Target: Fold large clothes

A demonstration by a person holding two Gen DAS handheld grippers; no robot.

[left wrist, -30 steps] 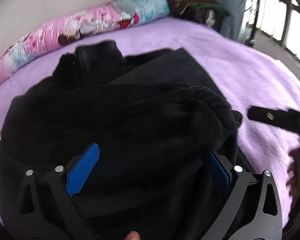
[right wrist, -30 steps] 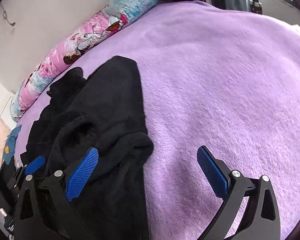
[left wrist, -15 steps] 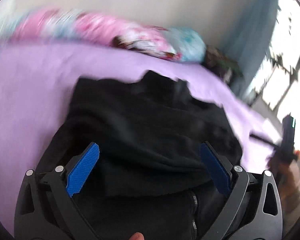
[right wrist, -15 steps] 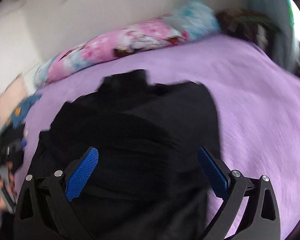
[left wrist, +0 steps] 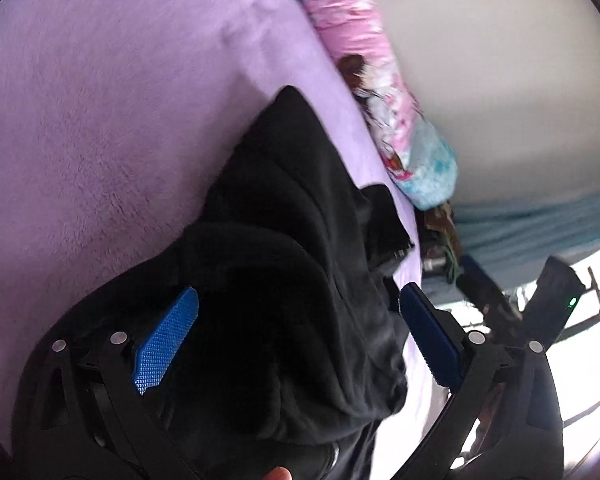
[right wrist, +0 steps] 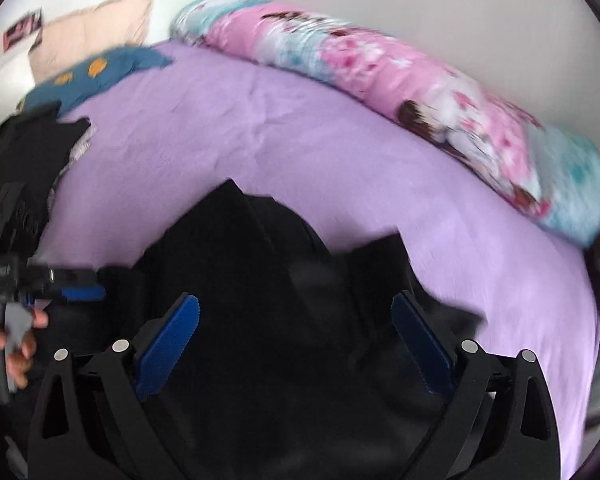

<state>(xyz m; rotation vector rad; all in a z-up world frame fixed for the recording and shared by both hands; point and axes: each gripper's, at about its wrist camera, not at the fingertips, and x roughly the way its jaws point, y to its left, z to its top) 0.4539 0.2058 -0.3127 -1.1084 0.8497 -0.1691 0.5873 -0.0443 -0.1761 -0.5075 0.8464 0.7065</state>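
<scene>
both views have swung round since a second ago: the left gripper now tilts toward the wall, the right gripper sits over the black garment instead of bare purple blanket.

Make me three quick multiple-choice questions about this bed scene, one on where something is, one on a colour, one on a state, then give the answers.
1. Where does the black garment lie?
A. on the purple blanket
B. on a chair
C. on the floor

2. What colour are the right gripper's pads?
A. red
B. blue
C. yellow

3. How do the left gripper's jaws stand?
A. shut on the long pink pillow
B. shut on nothing
C. wide open

Answers: 1 A, purple blanket surrounds the garment; 2 B, both pads show blue; 3 C, the pads stand far apart over the garment.
</scene>
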